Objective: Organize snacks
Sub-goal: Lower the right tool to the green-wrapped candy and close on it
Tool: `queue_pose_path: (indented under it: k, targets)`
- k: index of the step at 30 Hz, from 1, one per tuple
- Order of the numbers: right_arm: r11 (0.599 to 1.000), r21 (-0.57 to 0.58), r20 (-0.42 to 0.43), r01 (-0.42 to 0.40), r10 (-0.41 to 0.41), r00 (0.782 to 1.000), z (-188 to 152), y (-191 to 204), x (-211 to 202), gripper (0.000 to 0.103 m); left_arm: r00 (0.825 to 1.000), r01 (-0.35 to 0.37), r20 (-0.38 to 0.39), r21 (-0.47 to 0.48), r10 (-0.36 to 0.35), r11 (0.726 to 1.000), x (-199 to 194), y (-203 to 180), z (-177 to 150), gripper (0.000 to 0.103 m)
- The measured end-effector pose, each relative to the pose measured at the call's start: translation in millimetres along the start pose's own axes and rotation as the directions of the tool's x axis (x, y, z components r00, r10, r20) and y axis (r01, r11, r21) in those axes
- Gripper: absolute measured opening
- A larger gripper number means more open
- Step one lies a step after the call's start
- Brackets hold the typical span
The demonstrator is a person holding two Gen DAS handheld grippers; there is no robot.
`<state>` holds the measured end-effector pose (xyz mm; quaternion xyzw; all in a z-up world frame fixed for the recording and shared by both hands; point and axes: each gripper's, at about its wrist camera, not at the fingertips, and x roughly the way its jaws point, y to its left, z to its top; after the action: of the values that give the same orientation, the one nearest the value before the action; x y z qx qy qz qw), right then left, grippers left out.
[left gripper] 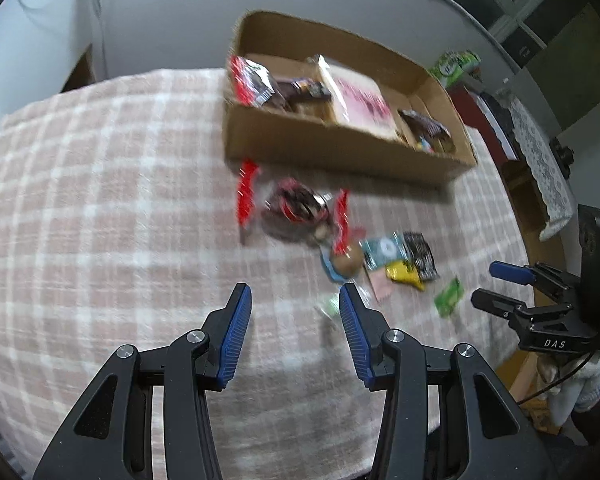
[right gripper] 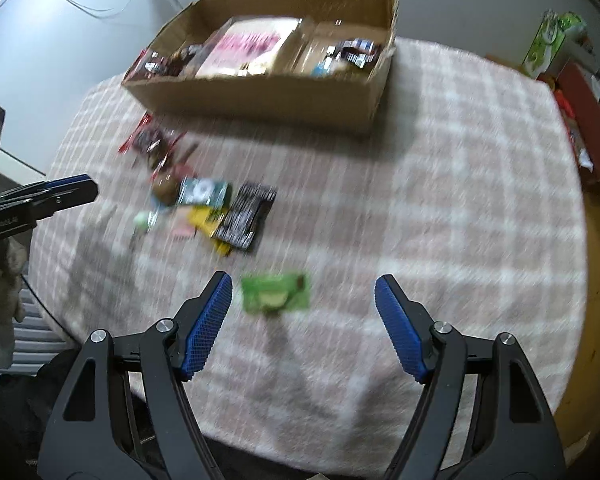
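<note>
Right gripper (right gripper: 303,294) wide, empty, over green packet (right gripper: 275,293). Left gripper (left gripper: 295,304) narrower, empty. Loose snacks (right gripper: 220,210) at 11 o'clock, box (right gripper: 260,100) at 12. Best: straddle packet squarely, pinch flat.

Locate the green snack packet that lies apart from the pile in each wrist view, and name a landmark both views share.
Left wrist view: the green packet lies at lower right, right of the snack pile, near the right gripper.
Right wrist view: the green packet lies at lower centre, between the open fingers.
Shared landmark: the cardboard box at the cloth's far side.
</note>
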<state>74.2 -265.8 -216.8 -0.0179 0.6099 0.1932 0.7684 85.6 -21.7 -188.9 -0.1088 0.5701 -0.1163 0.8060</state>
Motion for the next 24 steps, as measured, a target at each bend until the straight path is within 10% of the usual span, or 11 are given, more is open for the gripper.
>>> queue_pose_path:
  k: [24]
  targets:
    - [0.995,0.074,-0.056,-0.063,0.068,0.996,1,9,29,0.068,0.996,0.018,-0.093,0.185,-0.001,0.983,43,-25,-6,0.044]
